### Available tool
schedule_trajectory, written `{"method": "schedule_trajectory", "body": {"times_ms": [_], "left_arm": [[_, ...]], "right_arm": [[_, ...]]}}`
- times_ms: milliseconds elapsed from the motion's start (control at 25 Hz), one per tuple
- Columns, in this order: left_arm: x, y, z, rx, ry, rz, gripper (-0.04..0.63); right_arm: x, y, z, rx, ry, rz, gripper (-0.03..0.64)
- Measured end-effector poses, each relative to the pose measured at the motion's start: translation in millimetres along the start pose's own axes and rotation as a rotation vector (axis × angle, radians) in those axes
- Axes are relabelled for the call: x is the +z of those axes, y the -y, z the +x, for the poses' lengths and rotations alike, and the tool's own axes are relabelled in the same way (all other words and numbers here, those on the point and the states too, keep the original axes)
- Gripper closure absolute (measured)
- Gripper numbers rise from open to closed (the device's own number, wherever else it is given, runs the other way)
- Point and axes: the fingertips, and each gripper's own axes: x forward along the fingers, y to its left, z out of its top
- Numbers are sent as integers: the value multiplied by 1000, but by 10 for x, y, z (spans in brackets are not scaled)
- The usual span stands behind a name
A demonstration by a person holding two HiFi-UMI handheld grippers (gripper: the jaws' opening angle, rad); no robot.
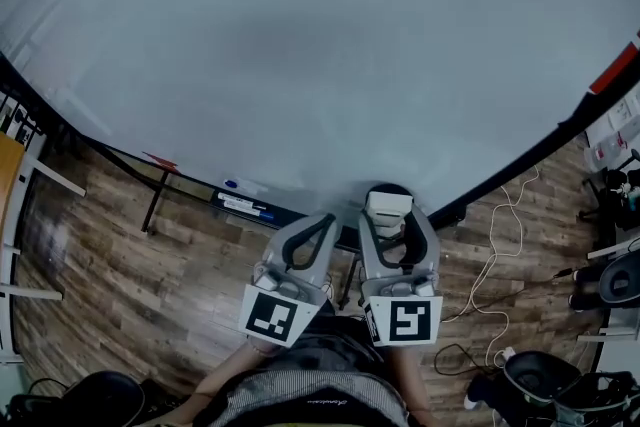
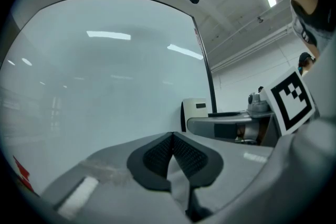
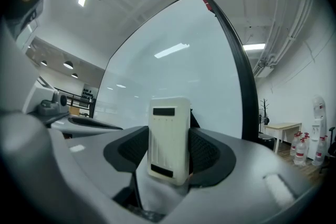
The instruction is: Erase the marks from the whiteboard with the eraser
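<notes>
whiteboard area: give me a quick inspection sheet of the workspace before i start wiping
surface: whiteboard looks clean, no marks made out
job's things: eraser upright in the right gripper
clutter: markers and a red piece along the board's bottom edge
grippers: left gripper shut, empty; right gripper shut on the eraser
cables: white cable loose on the wooden floor at the right
surroundings: table and bottles beyond the board's right edge

No legible text or numbers.
</notes>
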Motion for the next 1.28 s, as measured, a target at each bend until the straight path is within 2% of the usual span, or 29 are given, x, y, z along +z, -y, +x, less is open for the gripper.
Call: {"method": "schedule_trajectory", "body": {"times_ms": [160, 320, 520, 680, 920, 1280], "left_arm": [[-35, -263, -66, -19, 5, -25, 592], [21, -182, -30, -58, 7, -23, 592], [-28, -685, -172, -92, 17, -27, 592], [75, -721, -224, -109, 19, -25, 592], [146, -906, -391, -100, 14, -17, 592], [144, -1592, -739, -40, 26, -27, 592]], "right_arm": [[-22, -196, 172, -21, -6, 1, 374], [8, -68, 56, -70, -15, 2, 374], [-37, -526, 417, -84, -28, -21, 374], [100, -659, 513, -72, -16, -23, 374], [213, -870, 613, -62, -8, -19, 374], [227, -1391, 955, -53, -5, -23, 374]]}}
